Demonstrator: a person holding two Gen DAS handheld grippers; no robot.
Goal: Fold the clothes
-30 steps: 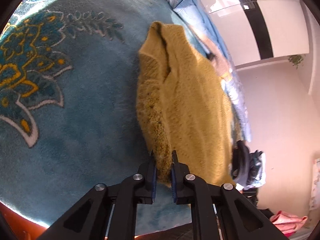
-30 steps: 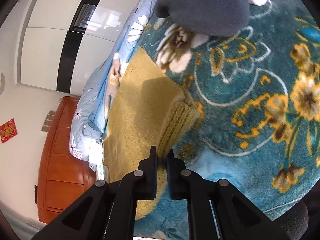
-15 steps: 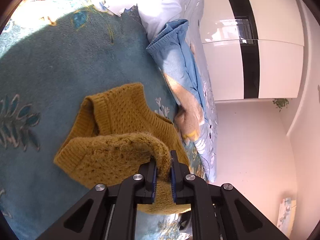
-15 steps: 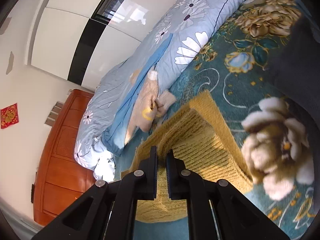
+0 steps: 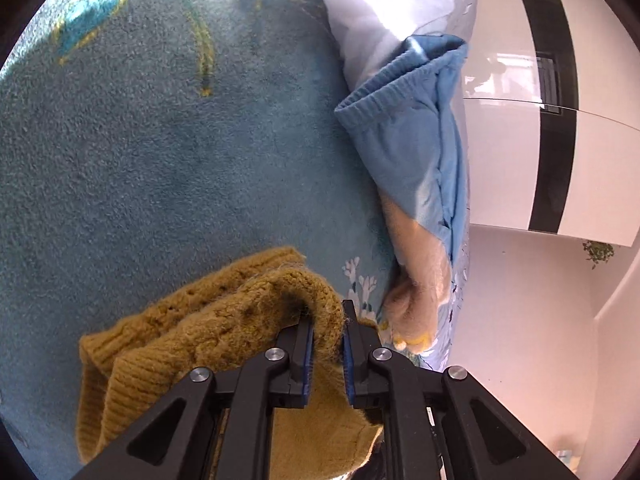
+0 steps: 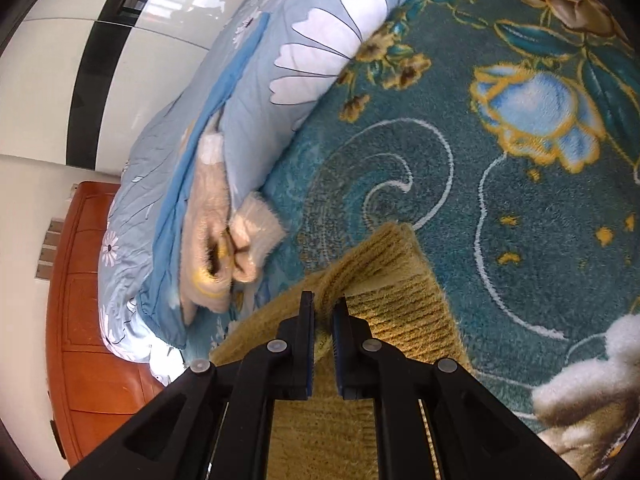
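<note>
The mustard knit sweater [image 5: 224, 344] has gone from hanging spread between the grippers to doubled over on the teal floral blanket [image 5: 160, 140], so one fold is nearly laid. The left gripper [image 5: 326, 344] pinches its fuzzy fold; the right gripper [image 6: 322, 320] clamps the ribbed hem. Only the right view shows the daisy quilt [image 6: 320, 48] at 11 o'clock and wooden headboard [image 6: 84, 280] at 9; only the left shows the blue garment [image 5: 404, 140] at 2
</note>
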